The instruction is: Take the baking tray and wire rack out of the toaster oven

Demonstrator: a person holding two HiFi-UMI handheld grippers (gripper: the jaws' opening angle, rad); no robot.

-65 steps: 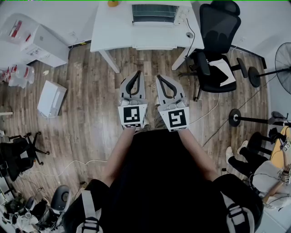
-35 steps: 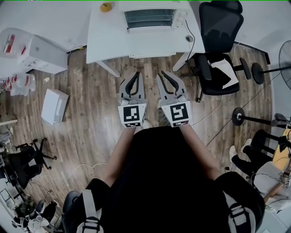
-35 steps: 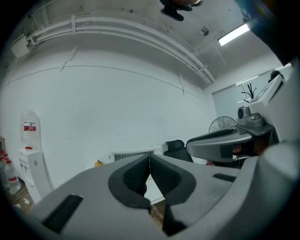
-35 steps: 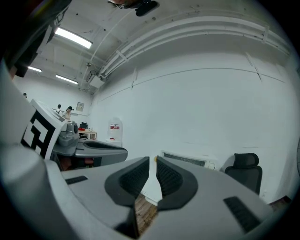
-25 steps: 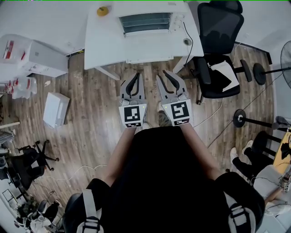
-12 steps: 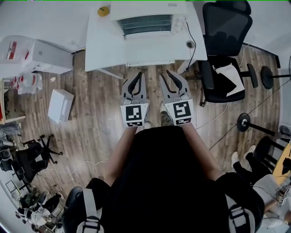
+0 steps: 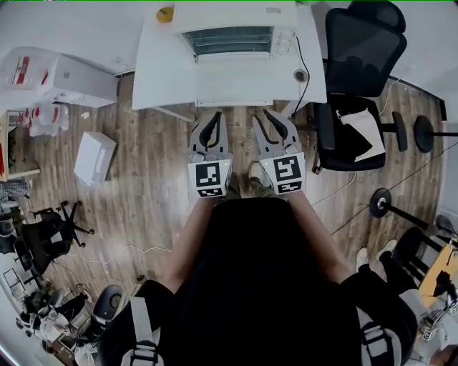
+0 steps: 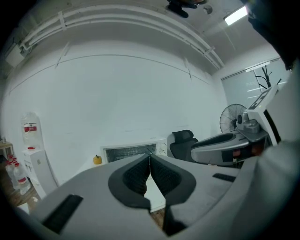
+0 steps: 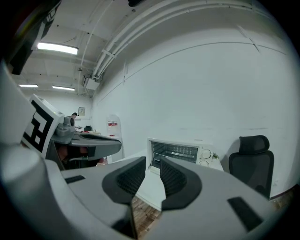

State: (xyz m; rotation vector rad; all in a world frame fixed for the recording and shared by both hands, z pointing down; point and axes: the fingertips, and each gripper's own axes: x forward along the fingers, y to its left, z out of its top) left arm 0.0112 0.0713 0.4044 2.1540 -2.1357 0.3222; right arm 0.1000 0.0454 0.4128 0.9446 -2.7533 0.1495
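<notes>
A white toaster oven [image 7: 240, 37] stands at the back of a white table [image 7: 164, 71]. In the right gripper view the toaster oven [image 9: 180, 152] shows wire rack bars inside, and its door looks folded down. I cannot make out the baking tray. Both grippers hang over the wooden floor just short of the table's front edge. My left gripper [image 7: 215, 116] is shut with nothing in it, its pads meeting in the left gripper view [image 8: 150, 159]. My right gripper [image 7: 269, 114] stands slightly open, with a narrow empty gap between its pads [image 9: 152, 166].
A black office chair [image 7: 358, 64] stands right of the table. A small yellow object [image 7: 165, 13] sits on the table's back left corner, and a cable [image 7: 304, 50] runs along its right side. A white box [image 7: 94, 157] lies on the floor at left, by white cabinets [image 7: 64, 71].
Both grippers have moved forward towards the table with the person. The table and oven now sit lower and nearer in the head view.
</notes>
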